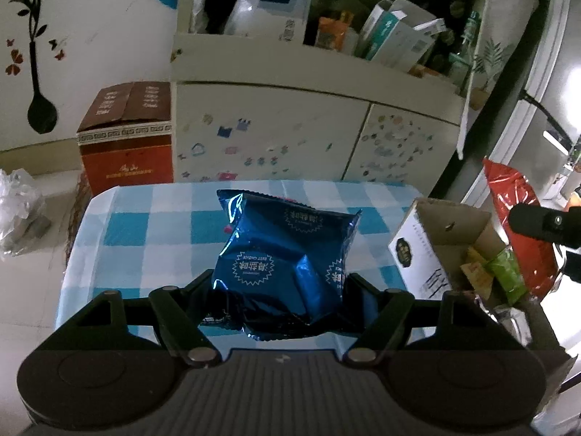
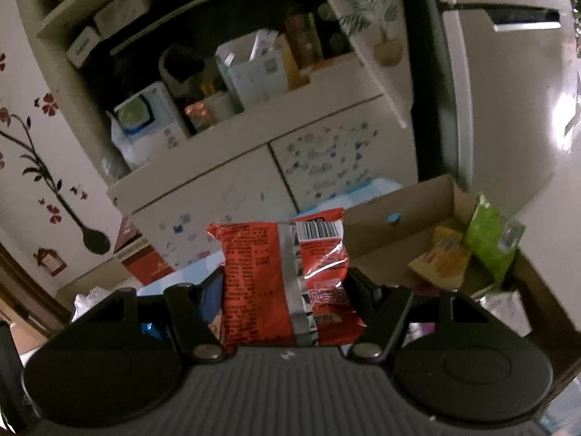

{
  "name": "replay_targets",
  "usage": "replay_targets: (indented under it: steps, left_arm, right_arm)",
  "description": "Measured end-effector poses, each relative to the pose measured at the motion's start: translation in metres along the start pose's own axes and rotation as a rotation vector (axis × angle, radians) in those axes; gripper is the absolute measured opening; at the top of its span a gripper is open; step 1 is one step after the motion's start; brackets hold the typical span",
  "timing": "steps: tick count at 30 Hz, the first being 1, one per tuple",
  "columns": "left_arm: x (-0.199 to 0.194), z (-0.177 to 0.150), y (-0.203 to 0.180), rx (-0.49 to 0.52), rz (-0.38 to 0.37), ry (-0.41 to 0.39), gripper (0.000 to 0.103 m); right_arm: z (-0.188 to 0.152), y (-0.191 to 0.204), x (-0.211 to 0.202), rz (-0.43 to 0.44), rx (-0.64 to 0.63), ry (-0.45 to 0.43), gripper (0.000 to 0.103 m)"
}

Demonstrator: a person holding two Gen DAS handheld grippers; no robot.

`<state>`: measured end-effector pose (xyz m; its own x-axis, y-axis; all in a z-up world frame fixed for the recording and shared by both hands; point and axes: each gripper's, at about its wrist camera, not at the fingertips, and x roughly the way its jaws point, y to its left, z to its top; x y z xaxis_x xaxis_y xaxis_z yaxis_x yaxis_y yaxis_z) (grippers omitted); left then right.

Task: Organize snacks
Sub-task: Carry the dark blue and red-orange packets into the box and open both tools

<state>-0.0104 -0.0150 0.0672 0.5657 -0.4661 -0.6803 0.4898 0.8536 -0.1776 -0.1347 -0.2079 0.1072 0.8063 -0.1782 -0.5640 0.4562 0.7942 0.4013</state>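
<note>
A shiny blue snack bag (image 1: pixel 287 254) stands up between the fingers of my left gripper (image 1: pixel 279 287), which is shut on its lower half, above the blue-and-white checked tablecloth (image 1: pixel 156 225). My right gripper (image 2: pixel 287 290) is shut on a red snack bag (image 2: pixel 283 276) that shows its printed back and barcode. That red bag (image 1: pixel 515 210) and part of the right gripper also appear at the right edge of the left wrist view. An open cardboard box (image 1: pixel 446 232) on the table's right holds a green packet (image 2: pixel 490 236) and yellow packets (image 2: pixel 443 258).
Behind the table stands a cream cabinet (image 1: pixel 276 123) with stickered doors and an open shelf crowded with boxes and bottles. A red-brown carton (image 1: pixel 127 134) sits on the floor to its left, a crumpled clear plastic bag (image 1: pixel 18 203) further left. A white fridge (image 2: pixel 508 72) rises at the right.
</note>
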Motion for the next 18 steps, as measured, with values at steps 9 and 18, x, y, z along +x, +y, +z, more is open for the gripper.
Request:
replay_targets:
  steps: [9,18]
  left_arm:
    - [-0.004,0.001,-0.012,0.028,-0.055,-0.047,0.081]
    - [0.004,0.001,-0.038,0.104,-0.118,-0.086,0.081]
  right_arm:
    - [0.019,-0.029,-0.023,-0.036,0.032,-0.077,0.07]
    - [0.033,-0.07,-0.038,-0.108,0.116,-0.128,0.07]
